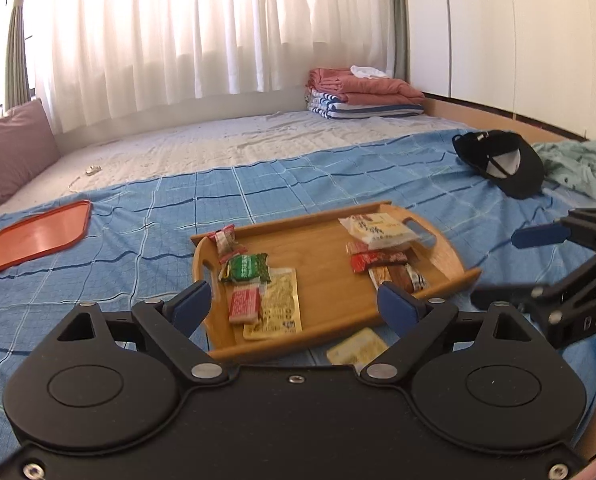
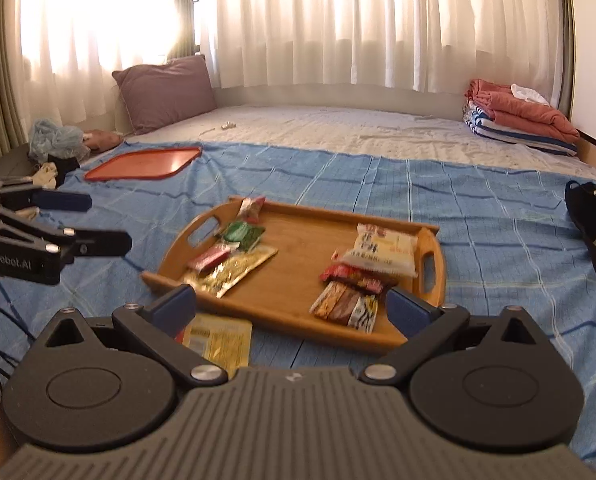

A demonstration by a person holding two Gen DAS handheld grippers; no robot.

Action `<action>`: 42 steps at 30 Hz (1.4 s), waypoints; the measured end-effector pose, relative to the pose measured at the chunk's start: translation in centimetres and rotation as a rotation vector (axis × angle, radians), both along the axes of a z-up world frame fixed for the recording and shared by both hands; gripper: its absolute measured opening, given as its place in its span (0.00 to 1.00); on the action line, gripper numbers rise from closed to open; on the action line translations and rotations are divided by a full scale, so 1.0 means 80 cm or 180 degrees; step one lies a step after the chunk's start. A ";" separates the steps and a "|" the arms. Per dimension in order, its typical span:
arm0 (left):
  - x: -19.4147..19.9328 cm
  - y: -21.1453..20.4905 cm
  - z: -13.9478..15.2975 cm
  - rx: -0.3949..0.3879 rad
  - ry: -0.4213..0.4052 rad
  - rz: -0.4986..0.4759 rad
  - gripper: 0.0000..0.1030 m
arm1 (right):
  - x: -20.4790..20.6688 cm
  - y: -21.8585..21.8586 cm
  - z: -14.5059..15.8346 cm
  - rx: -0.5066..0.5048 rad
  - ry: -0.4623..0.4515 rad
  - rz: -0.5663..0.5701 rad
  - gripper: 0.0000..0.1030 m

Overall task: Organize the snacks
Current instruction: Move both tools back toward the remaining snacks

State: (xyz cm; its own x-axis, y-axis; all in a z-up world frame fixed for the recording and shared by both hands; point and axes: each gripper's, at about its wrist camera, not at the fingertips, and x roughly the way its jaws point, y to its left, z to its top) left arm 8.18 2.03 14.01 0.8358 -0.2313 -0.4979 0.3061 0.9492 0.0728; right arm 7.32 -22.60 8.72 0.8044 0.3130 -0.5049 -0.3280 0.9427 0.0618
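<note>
A wooden tray (image 1: 330, 280) (image 2: 294, 248) lies on the blue checked sheet. Its left side holds a green packet (image 1: 245, 267) (image 2: 243, 235), a red packet (image 1: 243, 304), a gold sachet (image 1: 280, 306) (image 2: 234, 270) and a small pink-red packet (image 1: 227, 240). Its right side holds a white bag (image 1: 378, 227) (image 2: 378, 250) and several red and brown bars (image 1: 394, 268) (image 2: 346, 296). Another gold sachet (image 1: 356, 348) (image 2: 218, 340) lies on the sheet in front of the tray. My left gripper (image 1: 298, 308) is open and empty over the tray's near edge. My right gripper (image 2: 290, 308) is open and empty, also near the tray's front.
An empty red tray (image 1: 38, 236) (image 2: 146, 164) lies on the sheet at the far left. A black cap (image 1: 502, 164) (image 2: 594, 224) lies at the right. Folded blankets (image 1: 362, 92) and a purple pillow (image 2: 166, 92) sit by the curtained window.
</note>
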 end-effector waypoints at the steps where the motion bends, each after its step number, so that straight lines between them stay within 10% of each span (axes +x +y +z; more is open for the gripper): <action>1: -0.004 -0.001 -0.005 0.0029 0.0018 0.0004 0.88 | -0.006 0.003 -0.008 -0.0010 0.0021 0.0006 1.00; 10: -0.015 -0.002 -0.012 0.0066 0.0157 0.0073 0.88 | -0.035 0.017 -0.047 0.0072 0.0250 0.0055 1.00; 42: -0.122 0.014 0.056 -0.0026 -0.0196 0.0033 0.90 | -0.104 0.016 0.027 -0.0086 -0.0155 0.0163 1.00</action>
